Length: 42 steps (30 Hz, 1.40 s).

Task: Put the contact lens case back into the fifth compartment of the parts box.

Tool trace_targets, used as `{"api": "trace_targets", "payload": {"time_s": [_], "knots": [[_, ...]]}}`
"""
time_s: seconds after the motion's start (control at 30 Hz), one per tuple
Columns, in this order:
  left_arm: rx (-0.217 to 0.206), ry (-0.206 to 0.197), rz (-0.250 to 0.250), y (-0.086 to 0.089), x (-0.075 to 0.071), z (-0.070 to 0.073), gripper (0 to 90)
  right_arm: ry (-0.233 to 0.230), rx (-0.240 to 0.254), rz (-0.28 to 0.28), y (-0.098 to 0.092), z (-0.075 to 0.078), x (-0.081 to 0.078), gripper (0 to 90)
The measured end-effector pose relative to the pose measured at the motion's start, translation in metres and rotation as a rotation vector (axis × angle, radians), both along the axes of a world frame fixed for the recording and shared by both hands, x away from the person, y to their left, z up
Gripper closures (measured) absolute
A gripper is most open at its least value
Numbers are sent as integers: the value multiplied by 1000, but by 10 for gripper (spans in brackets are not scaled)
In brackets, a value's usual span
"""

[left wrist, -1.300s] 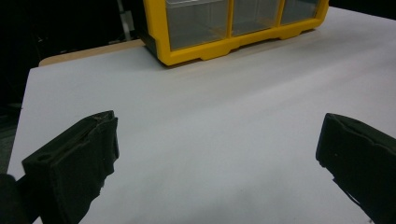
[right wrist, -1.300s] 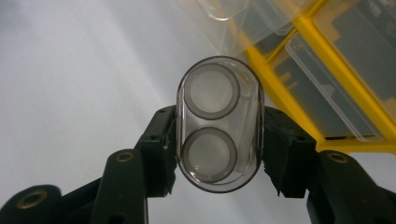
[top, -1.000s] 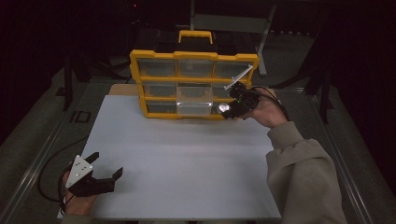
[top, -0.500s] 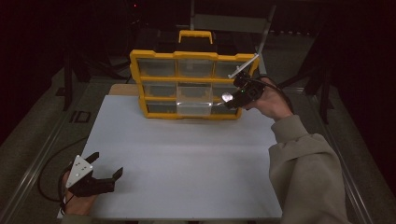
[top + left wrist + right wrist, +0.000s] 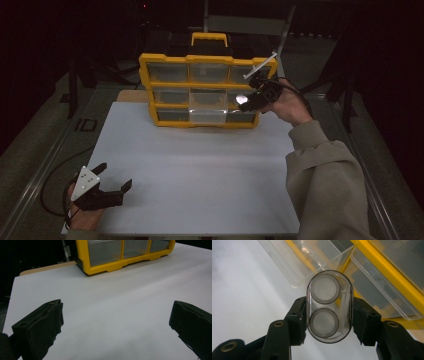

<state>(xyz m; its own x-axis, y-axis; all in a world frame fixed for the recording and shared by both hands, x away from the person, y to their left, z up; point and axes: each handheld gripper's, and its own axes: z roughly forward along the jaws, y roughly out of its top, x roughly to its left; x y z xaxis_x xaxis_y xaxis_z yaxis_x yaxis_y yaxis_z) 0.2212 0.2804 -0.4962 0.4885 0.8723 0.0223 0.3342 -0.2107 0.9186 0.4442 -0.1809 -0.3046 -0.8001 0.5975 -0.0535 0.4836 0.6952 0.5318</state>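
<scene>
A yellow organizer cabinet (image 5: 207, 60) with clear drawers stands upright at the far edge of the white table (image 5: 200, 170). Its middle drawer (image 5: 207, 100) is pulled out a little. My right gripper (image 5: 248, 102) hovers in front of the cabinet's right column, shut on a clear oval case (image 5: 329, 306) with two round discs inside; the case (image 5: 242, 99) glints in the high view. Behind the case the pulled-out clear drawers (image 5: 317, 257) show close. My left gripper (image 5: 112, 189) rests at the near left table corner, open with nothing between its jaws (image 5: 117, 322).
A black and yellow case (image 5: 209, 40) stands behind the cabinet. A cable (image 5: 50, 180) trails off the table's left side. The cabinet's bottom edge (image 5: 125, 261) shows at the top of the left gripper view. A sleeved forearm (image 5: 325, 175) lies along the right.
My right gripper rose a little with the clear case, from the cabinet's lower right drawer toward its middle right one. My left gripper stayed put.
</scene>
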Motion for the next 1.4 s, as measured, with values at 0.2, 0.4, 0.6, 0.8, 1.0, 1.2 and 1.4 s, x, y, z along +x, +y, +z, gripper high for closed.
{"api": "trace_targets", "payload": {"time_s": [0.2, 0.4, 0.6, 0.8, 1.0, 1.2, 1.4], "knots": [[-1, 0, 1, 0, 0, 0, 0, 0, 13, -5, 2, 3, 3, 487], [3, 4, 0, 0, 0, -1, 0, -6, 30, 3, 10, 6, 4, 487], [2, 4, 0, 0, 0, -1, 0, -18, 41, 15, 21, 10, 6, 487], [3, 5, -1, -1, 0, -1, 0, -18, 49, 19, 28, 10, 8, 486], [4, 5, -3, 0, 0, -1, 0, -17, 58, 23, 33, 8, 11, 486], [2, 6, -5, -1, 1, -1, 0, -11, 68, 16, 37, 5, 13, 486], [10, 7, -10, -2, 2, -2, 0, -16, 79, 17, 40, 4, 15, 486]]}}
